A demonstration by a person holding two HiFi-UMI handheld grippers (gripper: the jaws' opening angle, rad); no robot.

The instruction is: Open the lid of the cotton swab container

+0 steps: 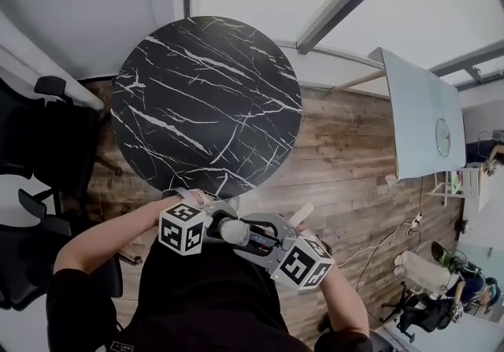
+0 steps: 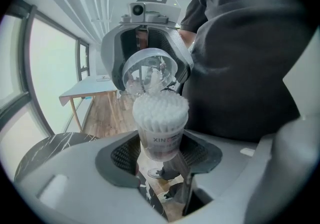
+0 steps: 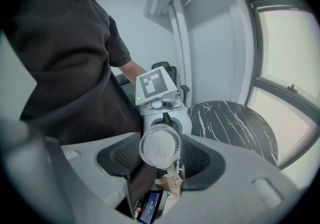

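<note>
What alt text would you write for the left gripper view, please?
The left tongs grip a clear cotton swab container, its white swabs uncovered. Just past it, the right tongs hold the container's clear domed lid, with a person in a dark shirt behind.

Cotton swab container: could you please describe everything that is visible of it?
The cotton swab container is a round tub of clear plastic with a printed label band on its wall. The dark ribbed pads of the left claw grip its lower wall, and its mouth points away, toward the right claw. The mouth is open and packed with white swab tips. The clear lid is off, held close before it by that claw.
</note>
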